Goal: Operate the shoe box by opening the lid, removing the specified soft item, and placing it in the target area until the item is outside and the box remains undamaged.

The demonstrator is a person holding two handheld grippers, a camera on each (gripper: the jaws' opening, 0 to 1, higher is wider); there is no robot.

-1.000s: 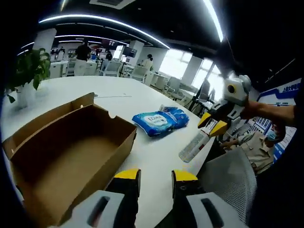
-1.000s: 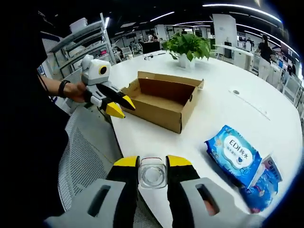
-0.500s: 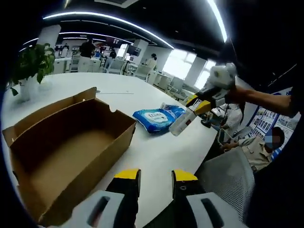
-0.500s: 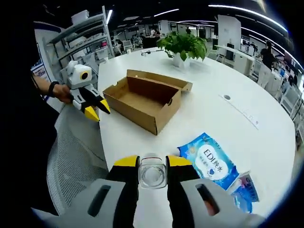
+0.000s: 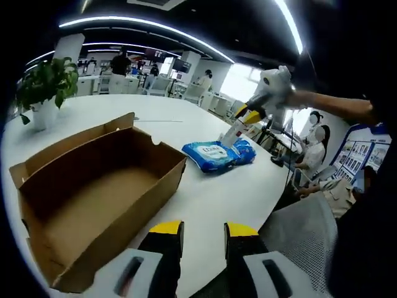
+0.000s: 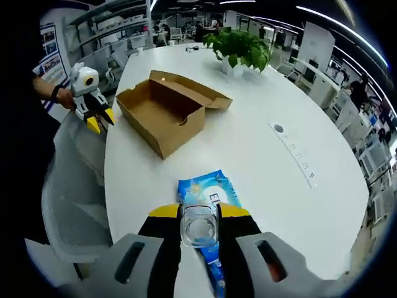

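Pinching a clear bottle above the wipes pack, your right gripper hovers beside the open box; your left gripper is spread, empty.

Hidden, cropped and unreadable parts

In the right gripper view, the clear bottle between the jaws covers the near part of the blue wipes pack, whose print is cut short. In the left gripper view, the open shoe box runs off the lower left edge, and the pack's label is too small to read.
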